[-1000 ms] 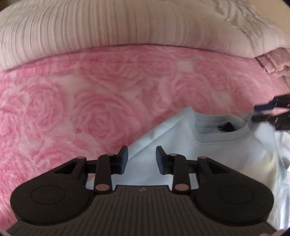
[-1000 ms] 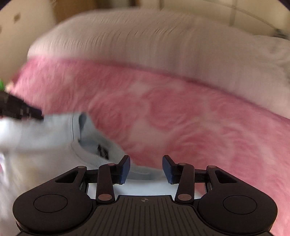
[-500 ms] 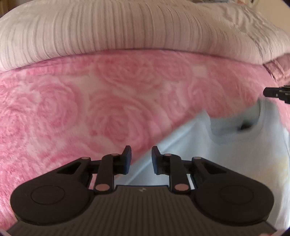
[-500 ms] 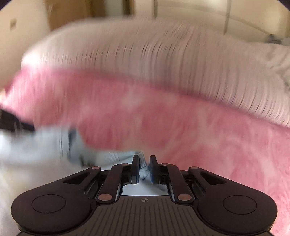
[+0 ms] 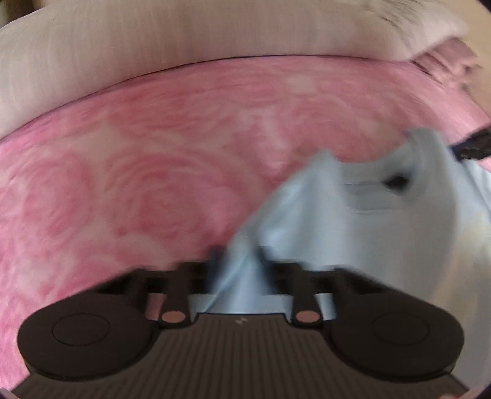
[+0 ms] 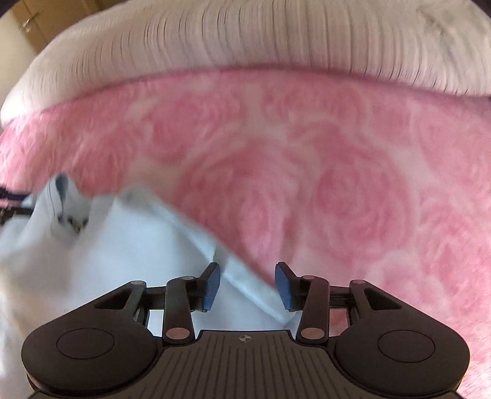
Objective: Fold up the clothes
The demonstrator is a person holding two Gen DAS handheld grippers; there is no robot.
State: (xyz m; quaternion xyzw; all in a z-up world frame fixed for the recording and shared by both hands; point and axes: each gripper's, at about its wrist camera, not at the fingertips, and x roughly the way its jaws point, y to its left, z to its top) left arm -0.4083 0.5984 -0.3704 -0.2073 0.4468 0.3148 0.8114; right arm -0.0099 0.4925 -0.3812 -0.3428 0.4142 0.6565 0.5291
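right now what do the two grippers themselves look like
Both the left gripper and right gripper are matte black, with a ribbed grey centre plate bearing a small white mark, rounded side lobes with circular insets, and copper-coloured pivot pins. The right's pads are blue. No cables or sleeves show.

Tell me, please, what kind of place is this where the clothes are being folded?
Most likely a bedroom, with the work done on a bed. A fluffy pink rose-patterned blanket covers the surface, a bulky white striped duvet or pillow lies behind it, and a wooden door with a handle shows in the corner.
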